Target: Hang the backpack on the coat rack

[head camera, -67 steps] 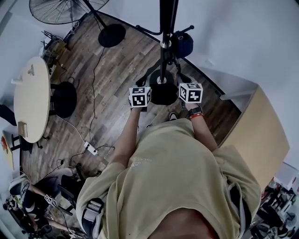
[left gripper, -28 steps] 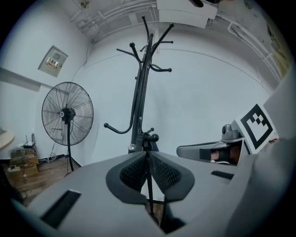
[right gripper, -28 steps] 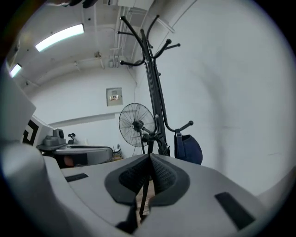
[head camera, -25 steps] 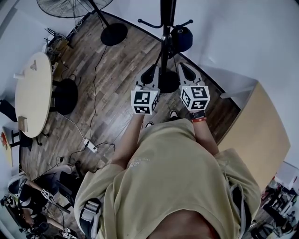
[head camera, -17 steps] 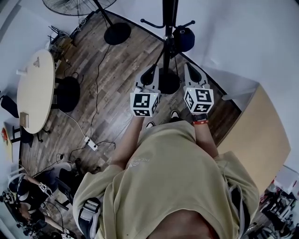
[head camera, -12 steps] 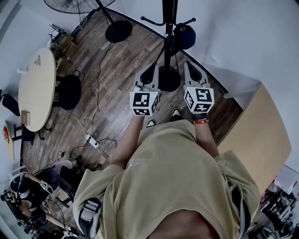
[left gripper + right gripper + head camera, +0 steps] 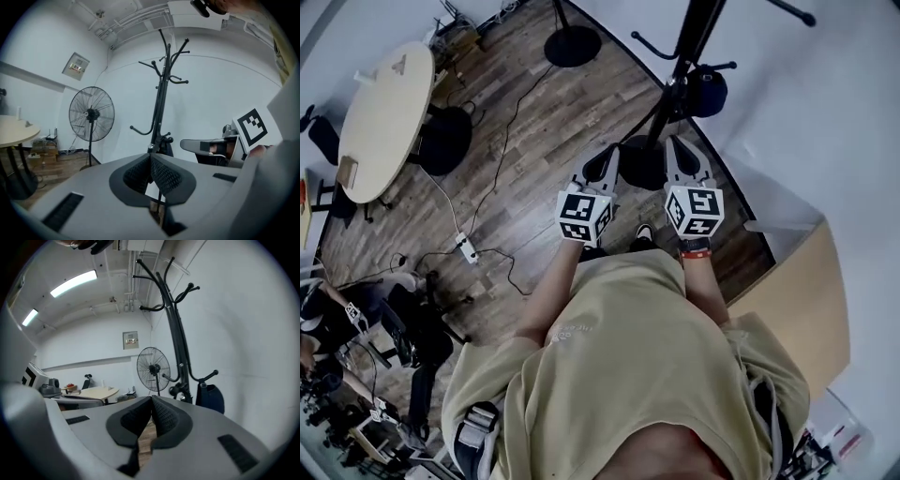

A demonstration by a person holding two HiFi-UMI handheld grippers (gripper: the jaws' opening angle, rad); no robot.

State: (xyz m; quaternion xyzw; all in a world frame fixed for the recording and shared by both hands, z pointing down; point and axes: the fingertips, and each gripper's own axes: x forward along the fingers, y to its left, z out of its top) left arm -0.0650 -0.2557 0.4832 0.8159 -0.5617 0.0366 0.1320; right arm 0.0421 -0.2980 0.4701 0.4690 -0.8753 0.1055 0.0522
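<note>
A dark navy backpack hangs from a low hook of the black coat rack. It shows again beside the pole in the right gripper view as the backpack. My left gripper and right gripper are held side by side in front of the rack's round base, apart from the bag. In its own view the left gripper has its pads pressed together with nothing between them. The right gripper is also shut and empty. The rack's pole rises straight ahead.
A standing fan stands left of the rack, with its base on the wooden floor. A round table and a dark chair are at the left. A power strip and cables lie on the floor. A wooden cabinet is at the right.
Both grippers have come away from the rack's pole and lowered, staying shut. The head view has swung, so the rack now sits further right. The backpack stays hanging.
</note>
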